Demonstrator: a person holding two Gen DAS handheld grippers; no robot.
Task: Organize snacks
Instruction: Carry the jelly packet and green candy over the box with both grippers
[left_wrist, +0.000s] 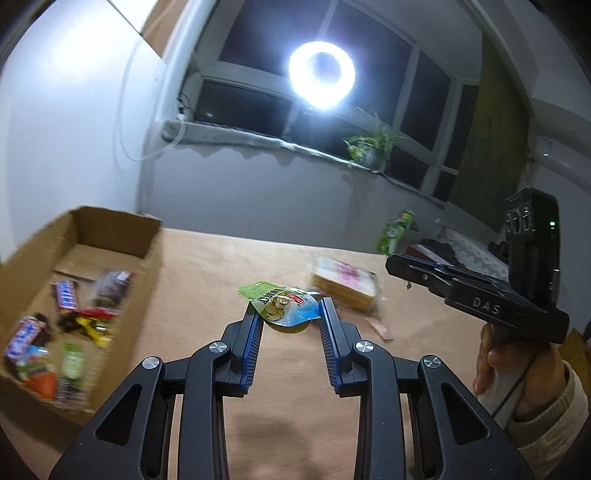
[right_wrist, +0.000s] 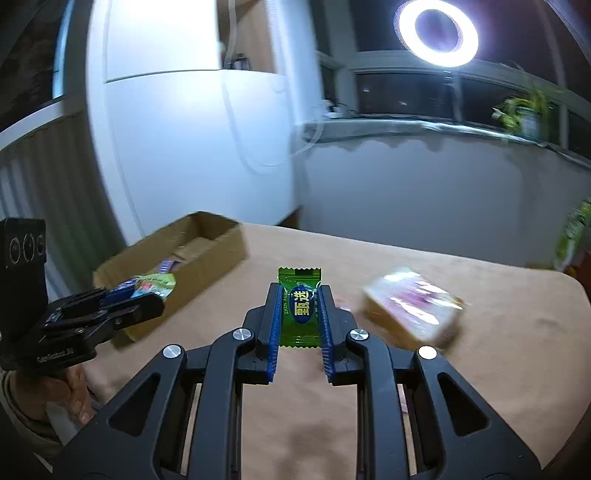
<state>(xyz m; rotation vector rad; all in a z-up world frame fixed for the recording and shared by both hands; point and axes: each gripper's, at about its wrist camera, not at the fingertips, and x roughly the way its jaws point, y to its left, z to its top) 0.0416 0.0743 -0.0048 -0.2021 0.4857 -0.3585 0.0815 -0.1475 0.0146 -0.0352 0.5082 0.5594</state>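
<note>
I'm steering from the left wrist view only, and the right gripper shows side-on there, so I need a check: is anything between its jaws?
Observer: Yes. The right gripper is shut on a green candy, with the wrapper's crimped ends sticking out front and back.
Operator: Any label, so I can sort it?
Observer: A dark blue oval with yellow characters, and "ZHEN XUAN" printed along one side.
Operator: How does my jelly cup look from over there?
Observer: In the right wrist view the jelly cup in the left gripper lines up with the near end of the cardboard box. I cannot tell whether it is over the opening.
</note>
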